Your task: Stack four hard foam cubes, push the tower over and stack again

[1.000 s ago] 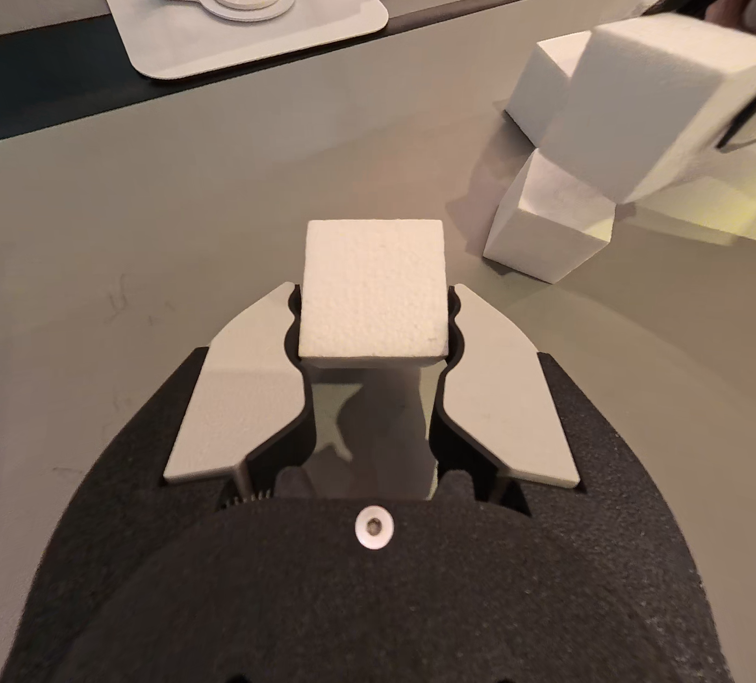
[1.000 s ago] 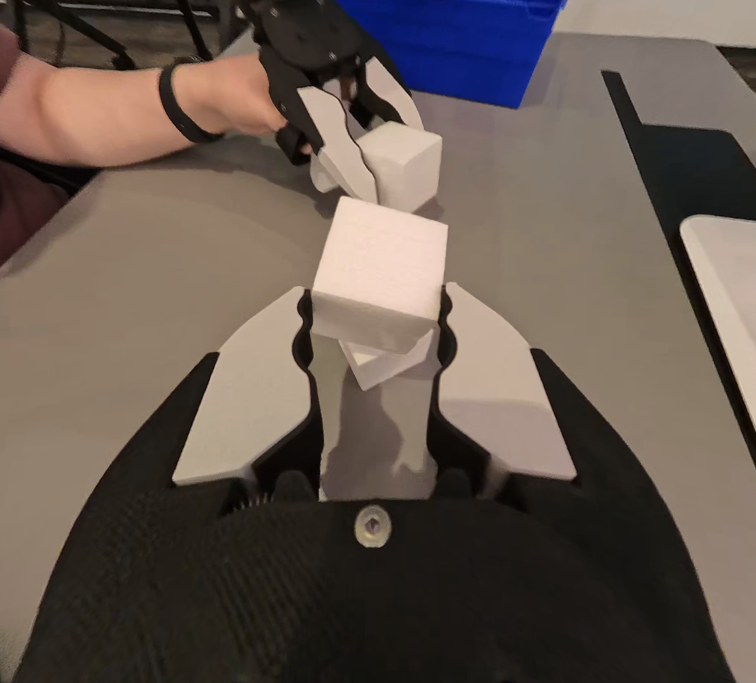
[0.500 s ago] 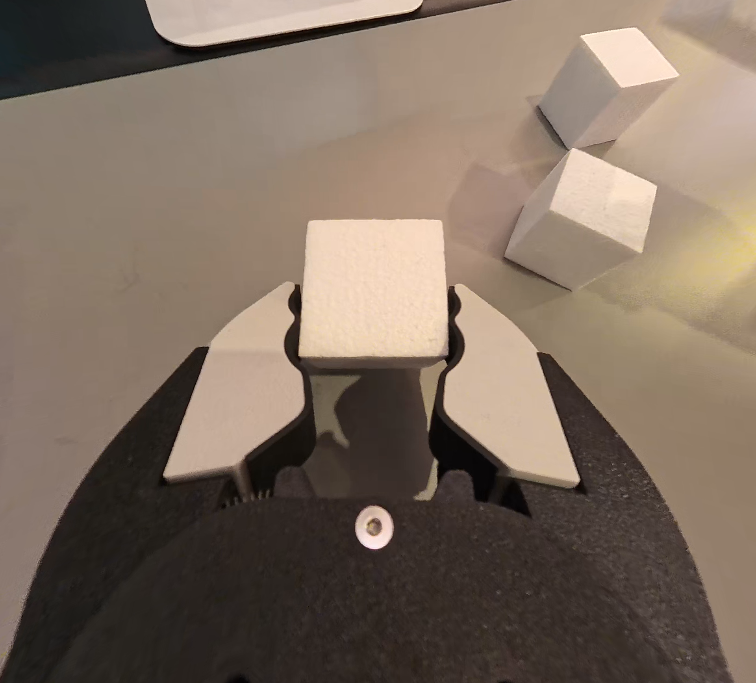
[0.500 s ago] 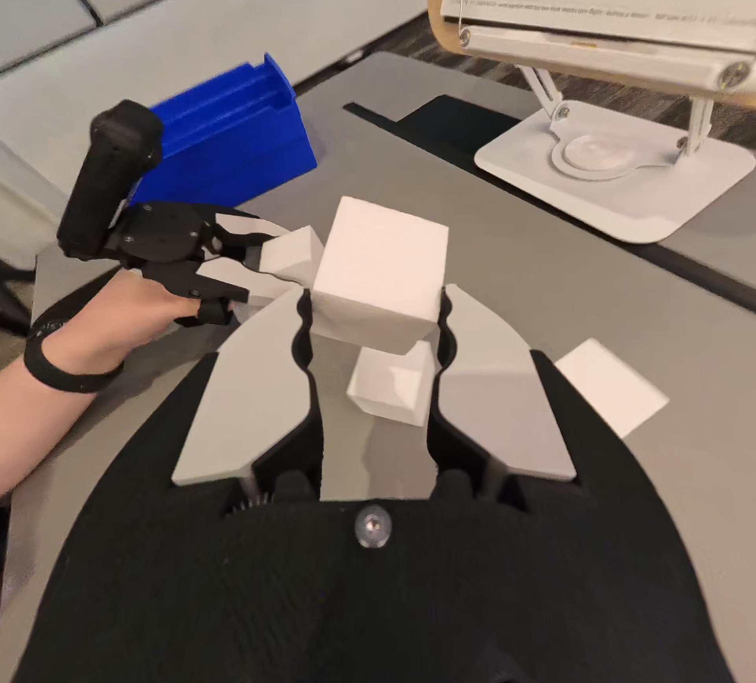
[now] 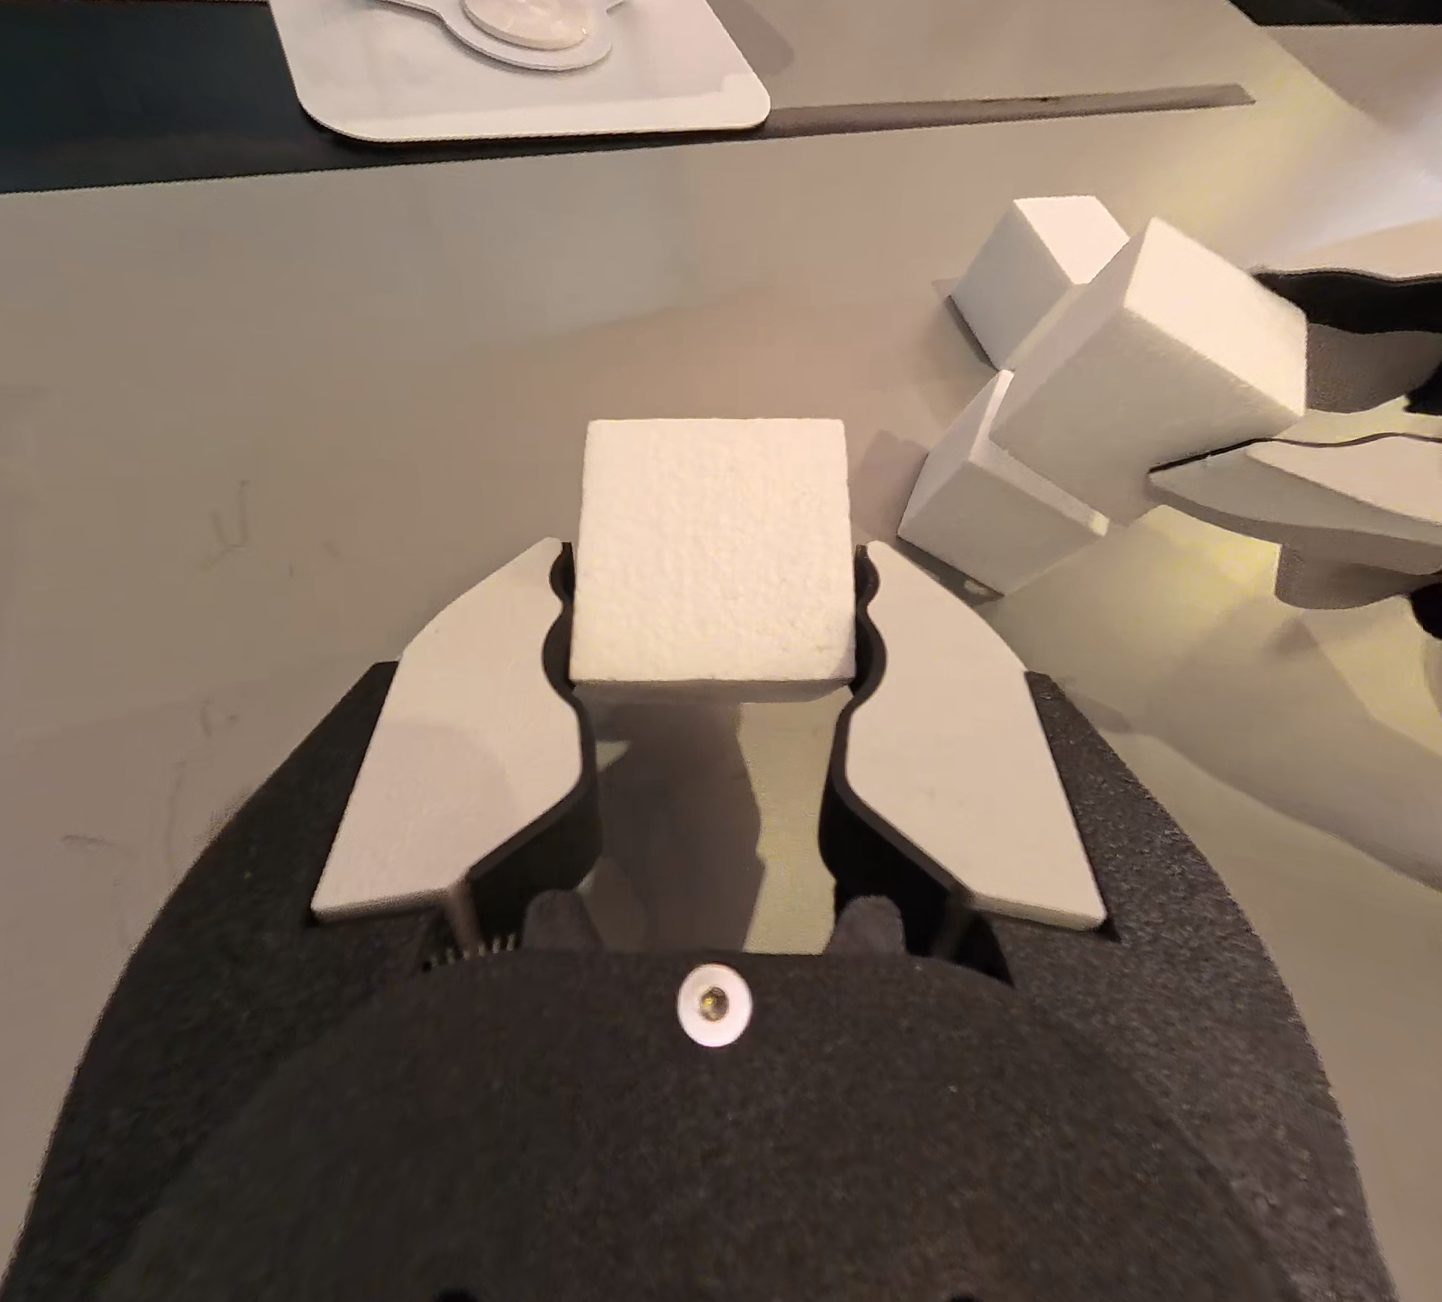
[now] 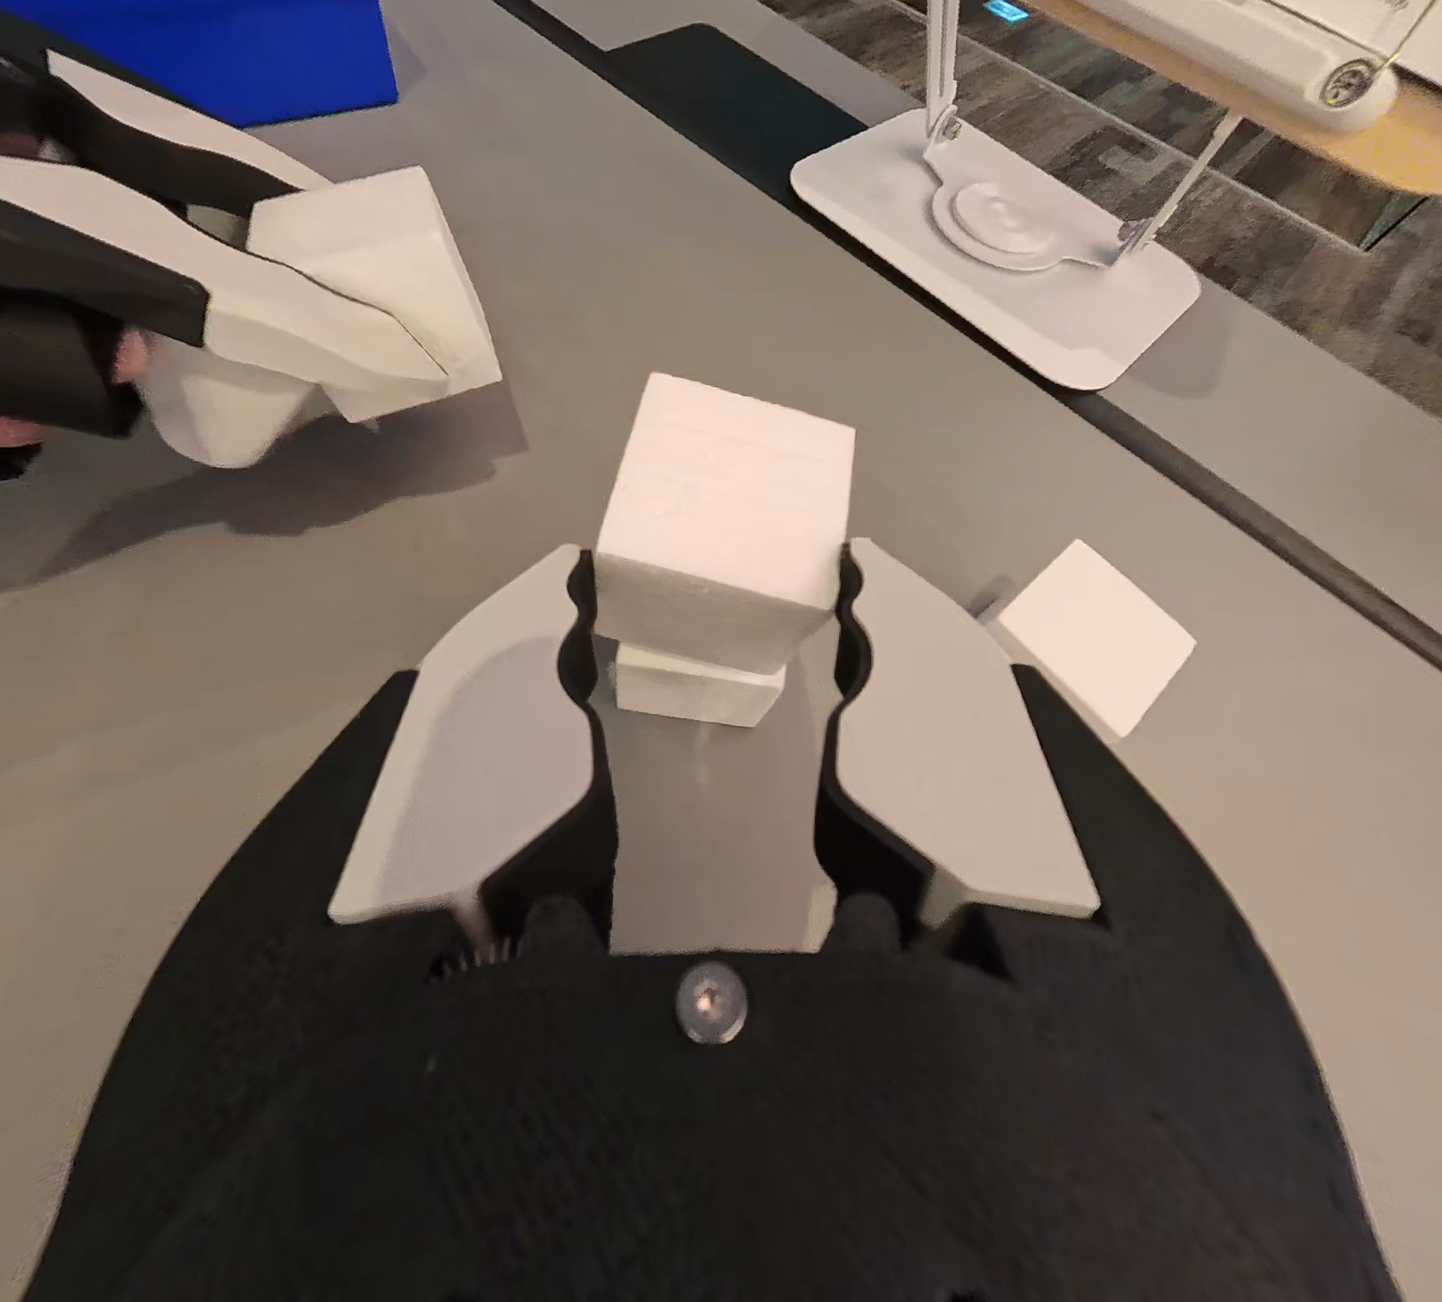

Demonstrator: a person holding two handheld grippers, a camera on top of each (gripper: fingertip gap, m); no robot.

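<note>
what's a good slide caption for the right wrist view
Right gripper holds a foam cube above another cube on the grey table.

left wrist: close behind fingers (image 5: 437,734), facing stand base (image 5: 515,55) | right wrist: same, angled down | shared: grey table (image 6: 702,266), stand base, loose cubes (image 6: 1096,633)
</note>
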